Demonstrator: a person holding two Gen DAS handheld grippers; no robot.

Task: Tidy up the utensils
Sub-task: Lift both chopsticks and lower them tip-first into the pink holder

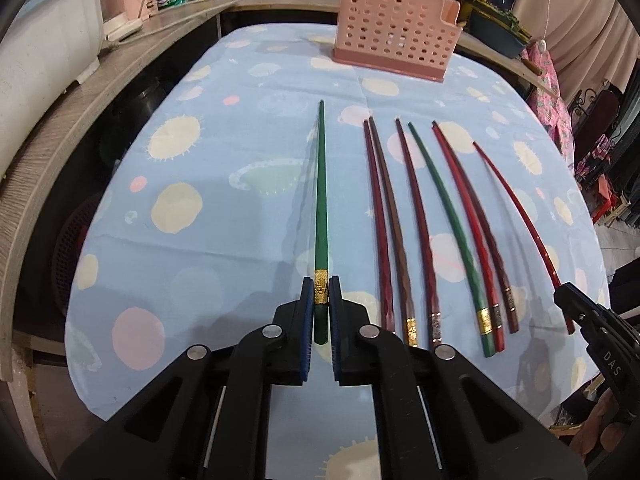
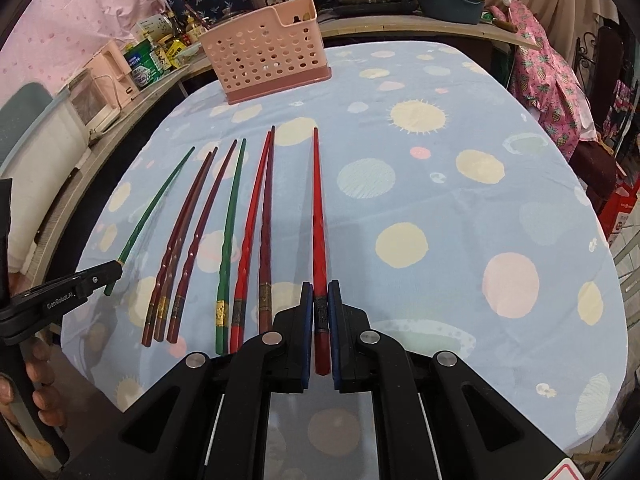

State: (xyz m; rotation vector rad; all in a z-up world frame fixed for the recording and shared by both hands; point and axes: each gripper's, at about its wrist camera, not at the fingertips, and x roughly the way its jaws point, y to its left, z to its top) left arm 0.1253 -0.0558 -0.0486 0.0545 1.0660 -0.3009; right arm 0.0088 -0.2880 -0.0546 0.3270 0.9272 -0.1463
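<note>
My left gripper (image 1: pixel 321 292) is shut on a green chopstick (image 1: pixel 321 200) near its gold-banded end; the stick points away toward a pink perforated utensil basket (image 1: pixel 394 42). My right gripper (image 2: pixel 320 296) is shut on a red chopstick (image 2: pixel 319 216) near its dark band. Between the two, several chopsticks (image 1: pixel 424 232) lie side by side on the table: dark red, brown, one green, bright red. They also show in the right wrist view (image 2: pixel 228 232). The basket (image 2: pixel 266 64) stands at the far end. The left gripper shows at the left edge of the right wrist view (image 2: pixel 100 276).
The table wears a light blue cloth with pastel dots (image 1: pixel 192 208). A wooden counter (image 1: pixel 120 60) curves round the left and far sides with bottles, pots and an appliance. Pink fabric and chairs (image 2: pixel 560 92) stand to the right.
</note>
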